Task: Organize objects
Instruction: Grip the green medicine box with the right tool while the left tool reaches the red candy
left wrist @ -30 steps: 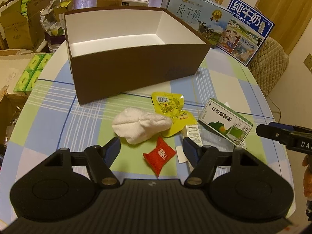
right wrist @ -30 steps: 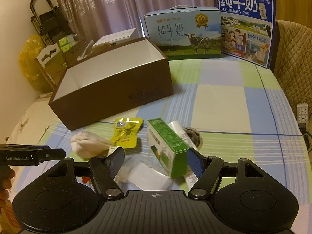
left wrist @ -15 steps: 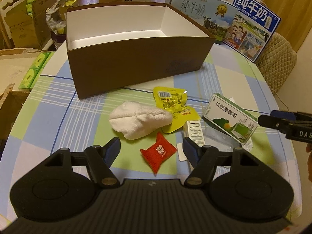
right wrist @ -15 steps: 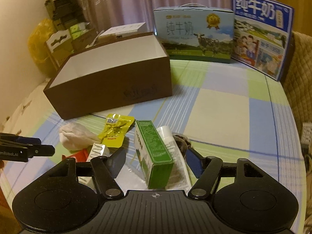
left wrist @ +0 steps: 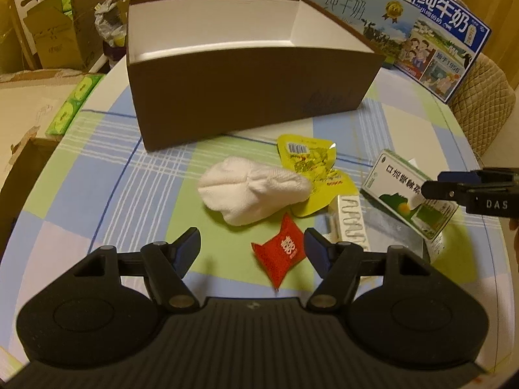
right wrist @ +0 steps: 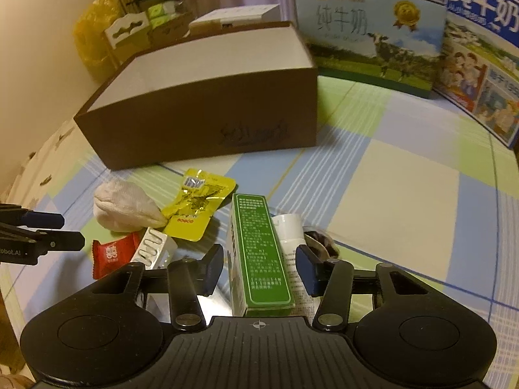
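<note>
The left hand-held gripper [left wrist: 252,244] was held wide open above the counter [left wrist: 155,175], with nothing gripped; a red sachet [left wrist: 281,254] was seen lying between its fingers, apart from both. A white rolled cloth [left wrist: 251,193] was located just beyond the sachet, overlapping the edge of a yellow snack packet [left wrist: 308,168]. A silver blister strip [left wrist: 352,223] was positioned beside the packet. The right hand-held gripper [right wrist: 259,264] was likewise spread open, with the green medicine box [right wrist: 259,253] standing between its fingers; a gap was visible on each side, so the box was not clamped. A white bottle [right wrist: 288,230] was lying just to the right of the box, and a dark object beside it could not be identified. An open brown cardboard box [left wrist: 246,97], white inside, was placed behind the loose items. Two milk cartons [right wrist: 373,29] were standing at the far edge of the counter.
</note>
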